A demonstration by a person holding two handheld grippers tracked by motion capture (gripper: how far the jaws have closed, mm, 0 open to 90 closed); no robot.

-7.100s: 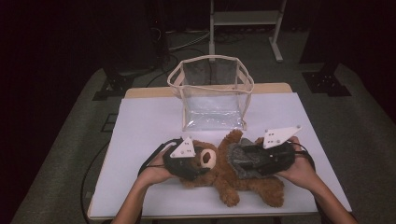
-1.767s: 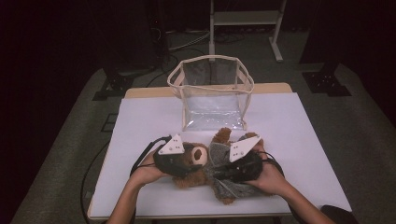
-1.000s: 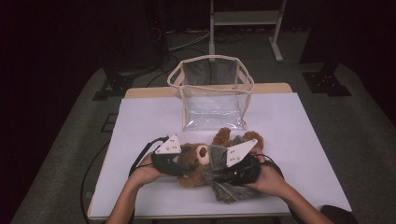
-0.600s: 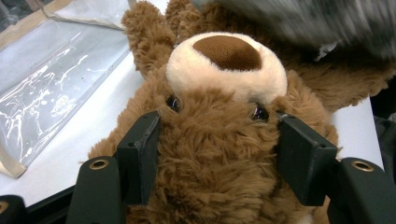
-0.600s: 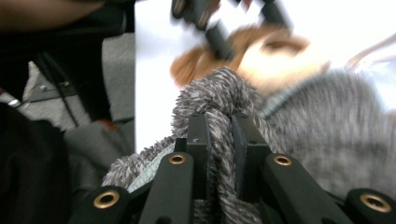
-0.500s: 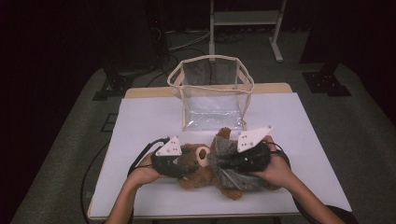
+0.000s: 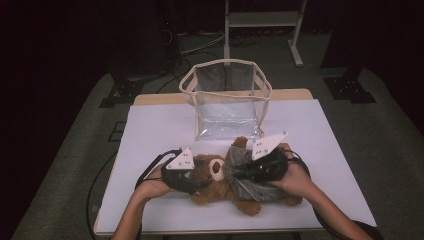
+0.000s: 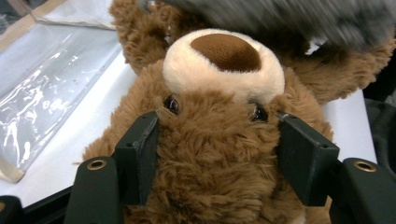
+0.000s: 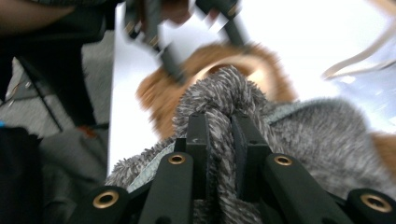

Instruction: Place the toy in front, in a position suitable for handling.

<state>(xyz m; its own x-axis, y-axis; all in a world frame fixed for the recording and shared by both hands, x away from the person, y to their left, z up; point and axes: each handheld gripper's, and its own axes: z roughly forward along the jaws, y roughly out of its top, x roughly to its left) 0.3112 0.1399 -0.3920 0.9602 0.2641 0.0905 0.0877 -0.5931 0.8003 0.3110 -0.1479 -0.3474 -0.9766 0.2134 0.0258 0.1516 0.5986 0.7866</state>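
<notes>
- Right now, a white table (image 7: 150,130) stands in a dark room with a grey floor (image 7: 65,165) around it.
- At the far side of the table stands a see-through bag (image 7: 227,107) with a pale rim, open at the top.
- Behind the table, a pale metal stand (image 7: 262,20) shows in the dark.
- A brown teddy bear (image 7: 212,175) lies on the table near the person's edge, just in front of the bag.
- A fuzzy grey cloth (image 7: 250,180) lies over the bear's body.
- The left gripper (image 7: 192,175) is at the bear's head, on the left in the high view.
- In the left gripper view, its two black jaws sit on either side of the bear's head (image 8: 210,154), just below the eyes, and press into the fur. It holds the bear by the head.
- The bear's cream snout with the brown nose (image 8: 225,51) points away from that camera.
- The right gripper (image 7: 245,172) is over the bear's middle, on the right in the high view.
- In the right gripper view, its jaws are nearly together and pinch a bunched fold of the grey cloth (image 9: 224,107) between them.
- The pinched fold sits just beside the bear's face.
- Each gripper is held in one hand, and both forearms come in from the near edge of the table.
</notes>
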